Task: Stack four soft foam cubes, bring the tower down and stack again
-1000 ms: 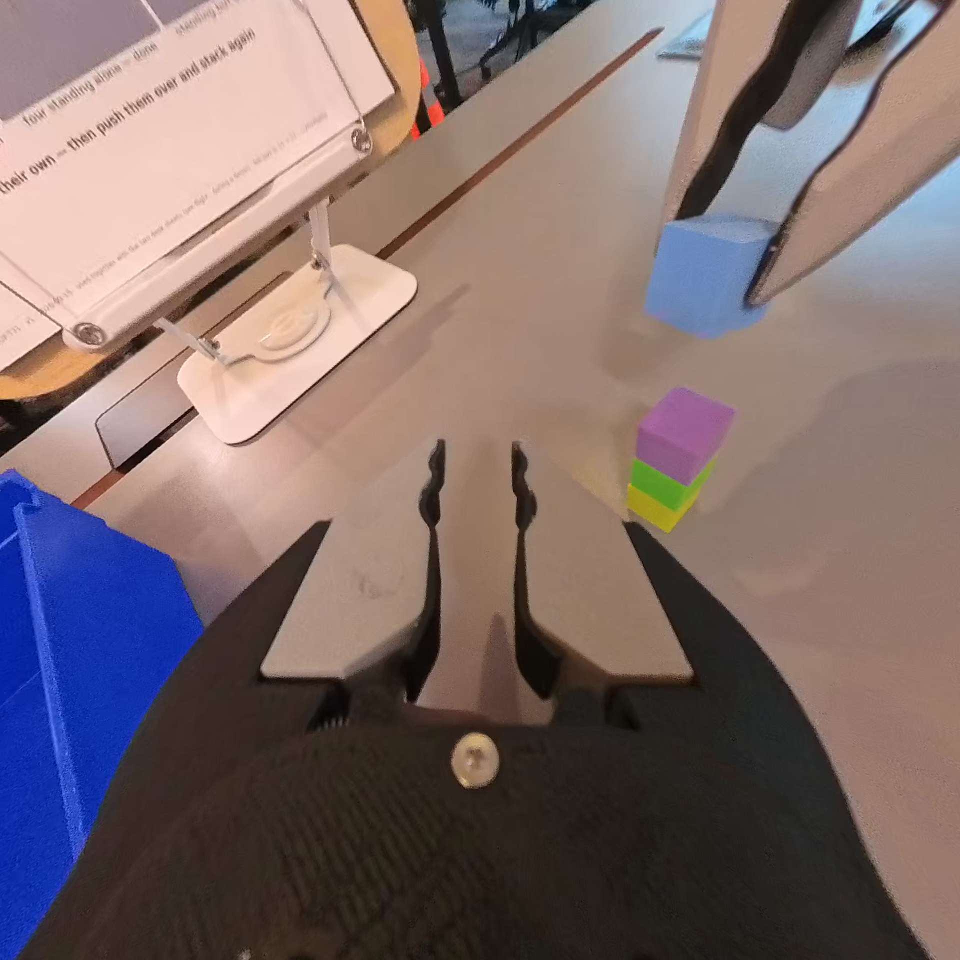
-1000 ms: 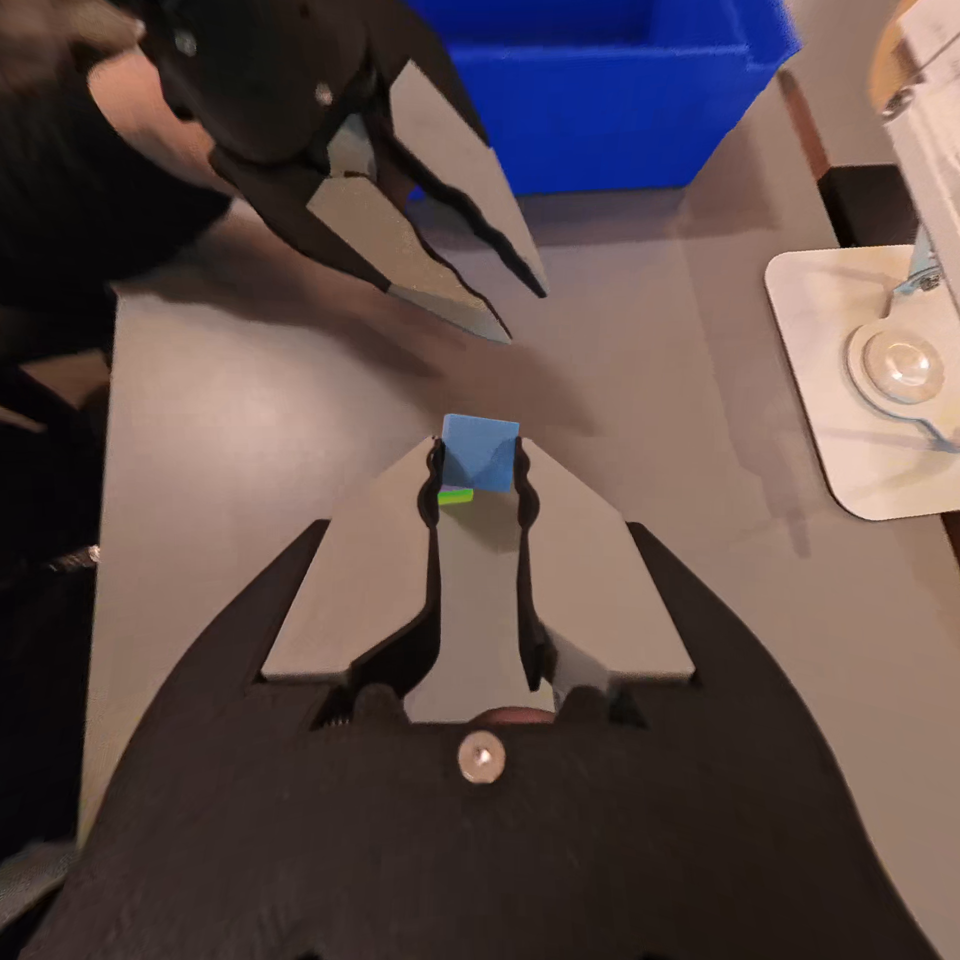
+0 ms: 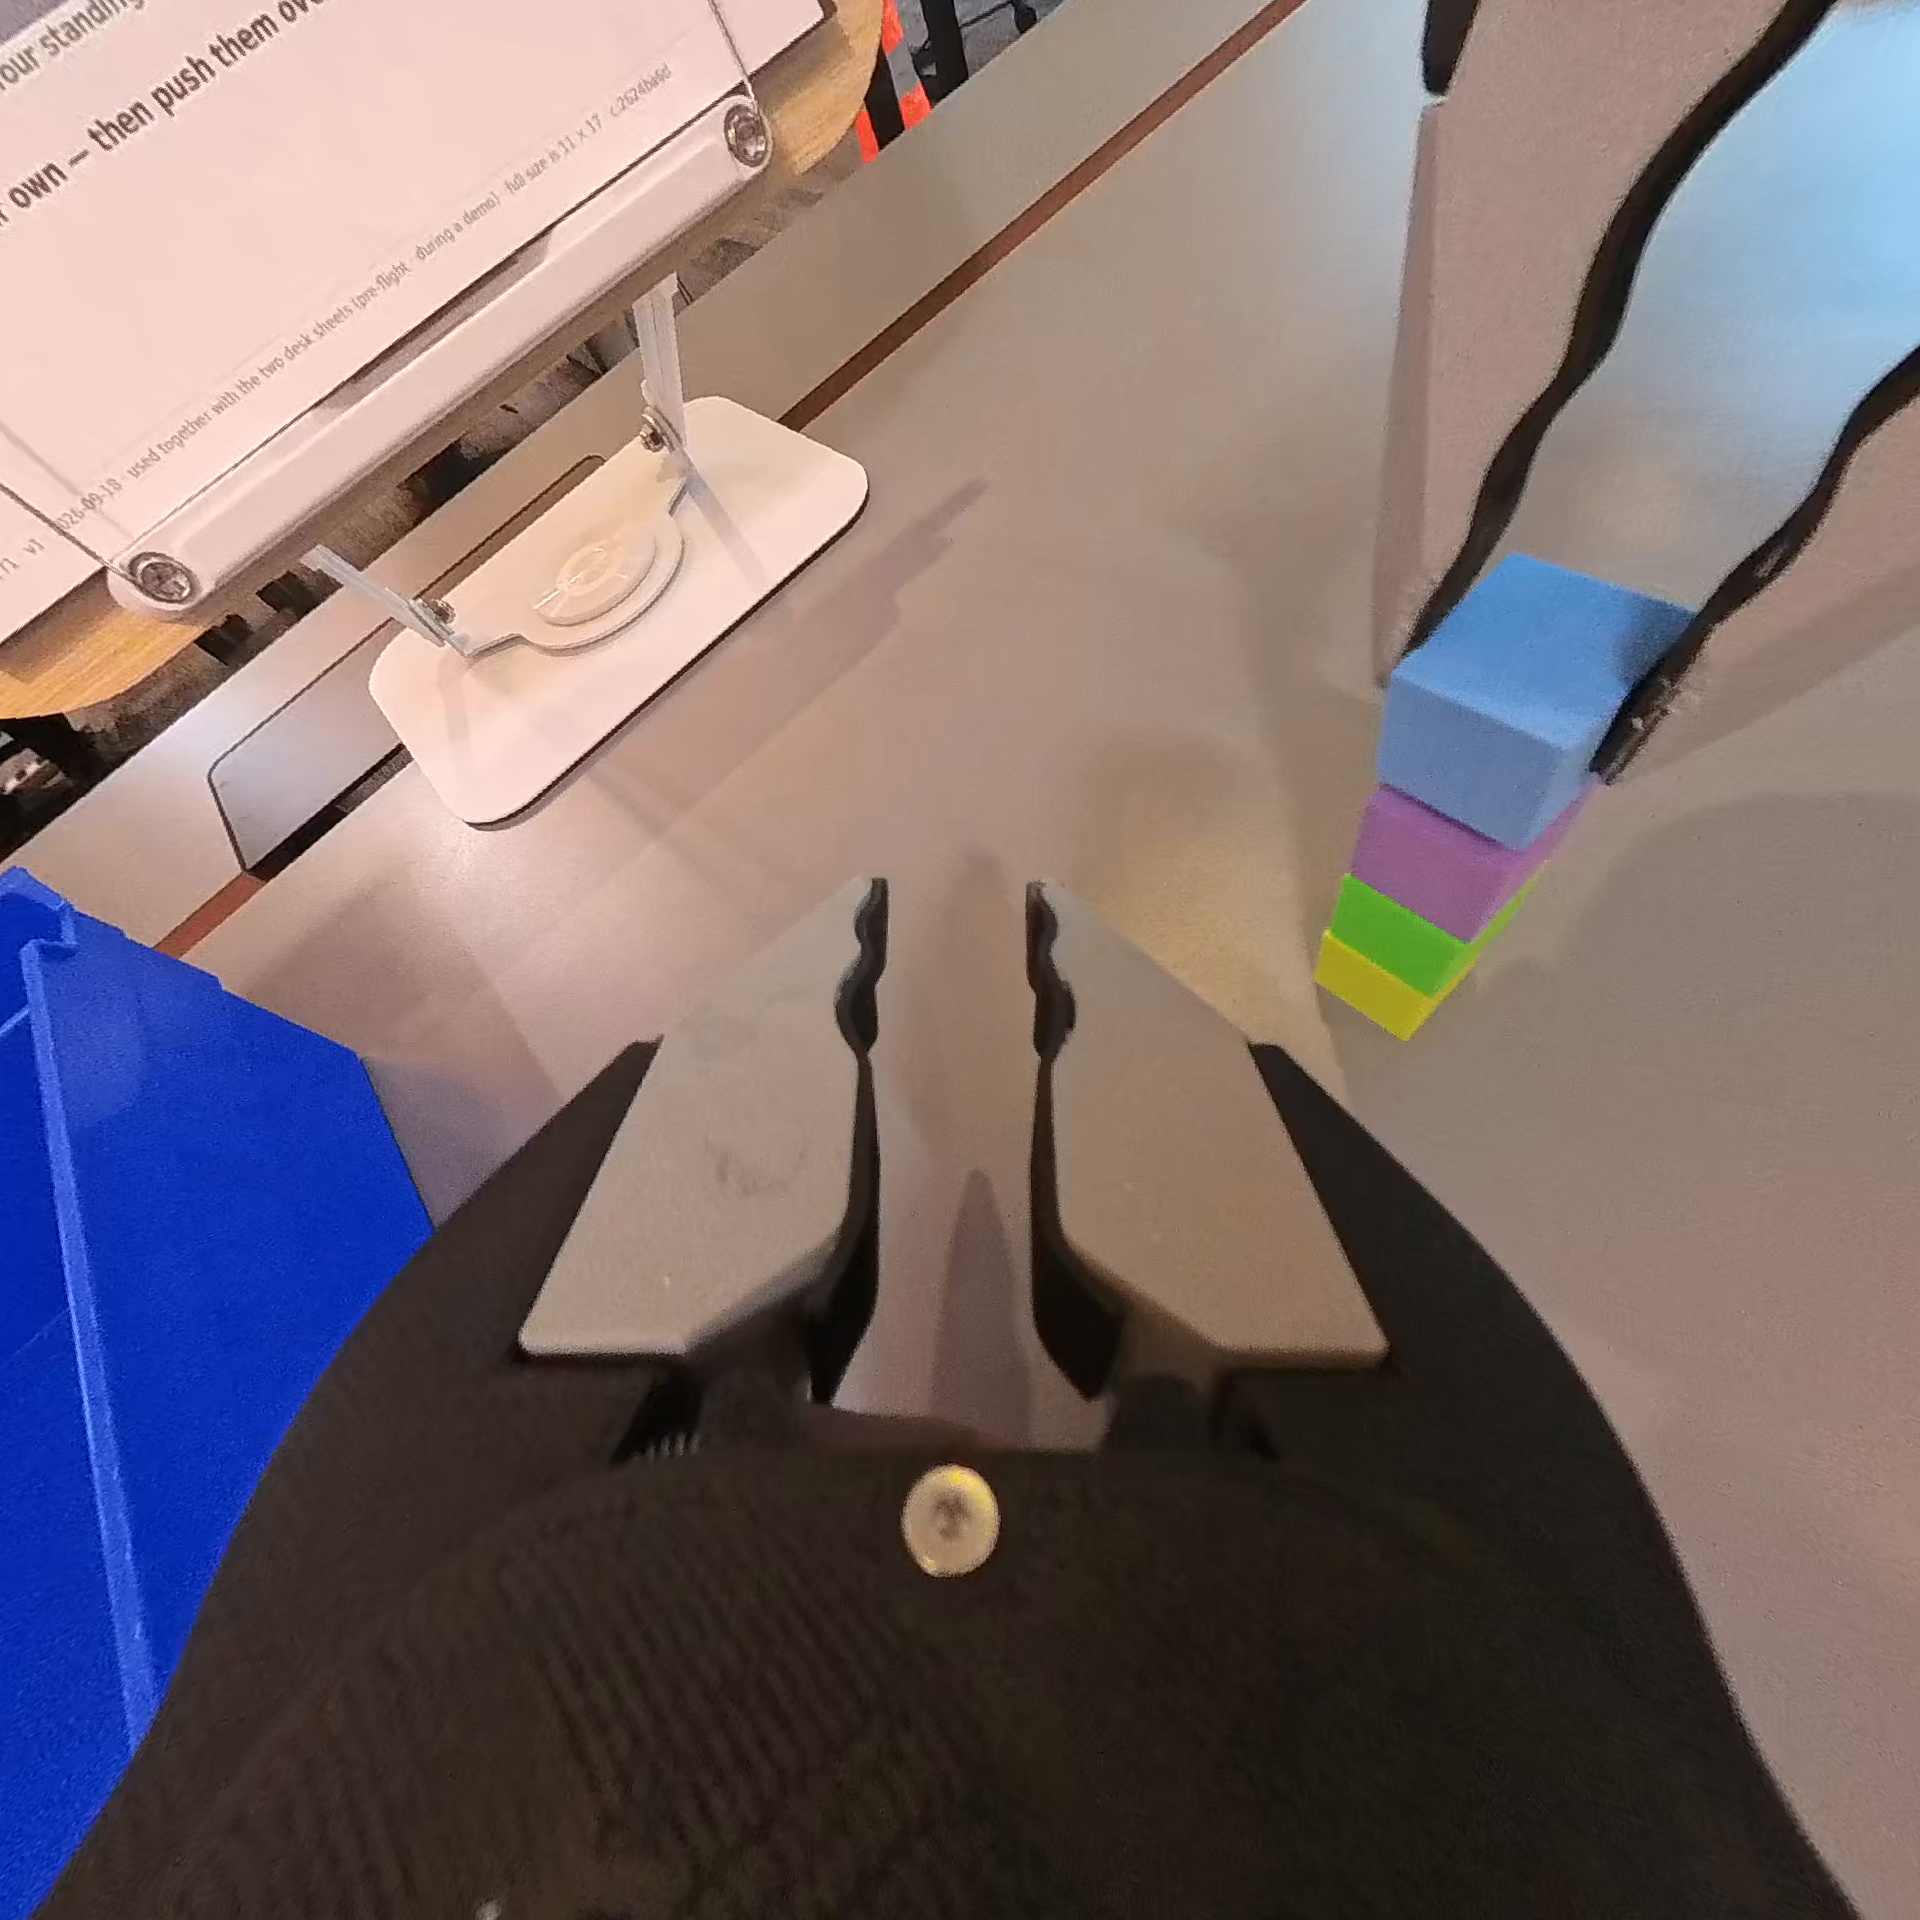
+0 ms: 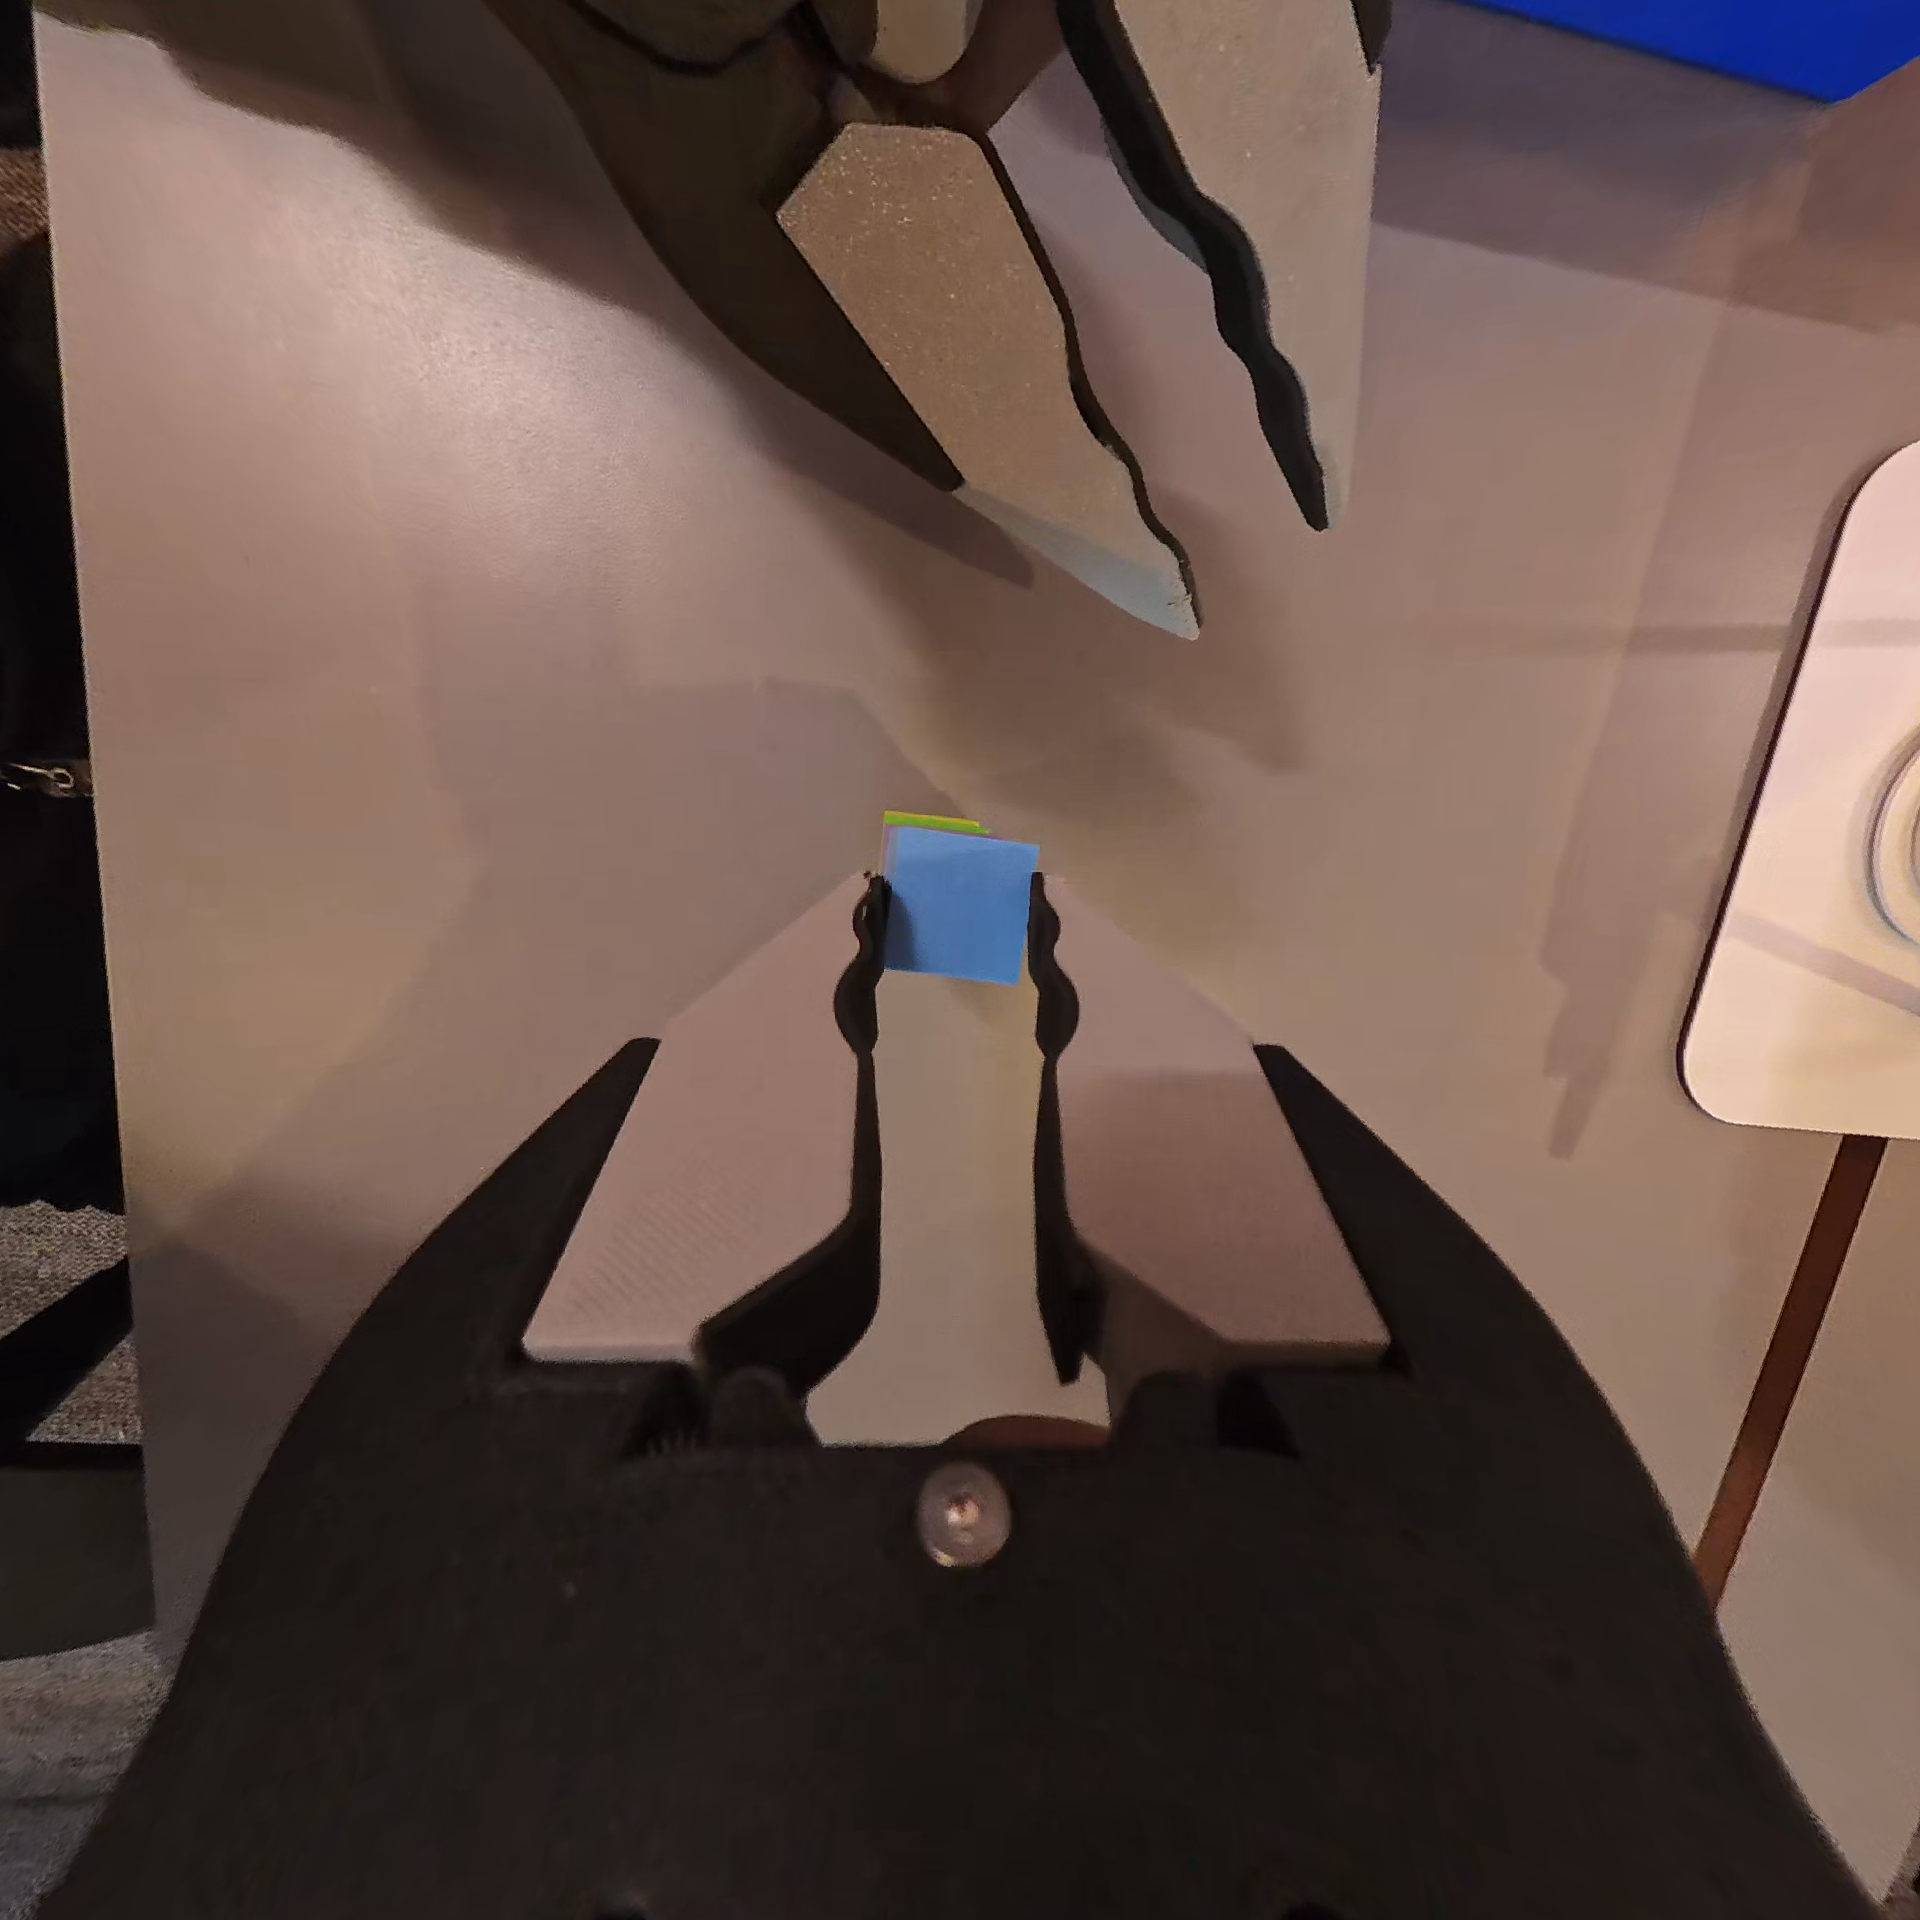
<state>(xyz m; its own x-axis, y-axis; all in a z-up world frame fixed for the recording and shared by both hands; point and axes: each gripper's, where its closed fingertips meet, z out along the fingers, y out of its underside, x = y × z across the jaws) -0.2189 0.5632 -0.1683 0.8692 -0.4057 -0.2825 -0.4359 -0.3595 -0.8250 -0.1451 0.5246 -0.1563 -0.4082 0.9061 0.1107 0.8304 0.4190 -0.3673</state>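
A grey table (image 3: 1039,582) carried a white document stand (image 3: 623,582) with a flat base, holding a printed sheet (image 3: 312,239) tilted on thin metal legs. A blue bin (image 3: 156,1299) sat at the table's near left. A brown seam (image 3: 1039,208) crossed the tabletop.

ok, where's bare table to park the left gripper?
Free: the grey table between the white stand base and the cube tower. Crowded: at the tower, where the right gripper holds the blue cube; blue bin on the left.
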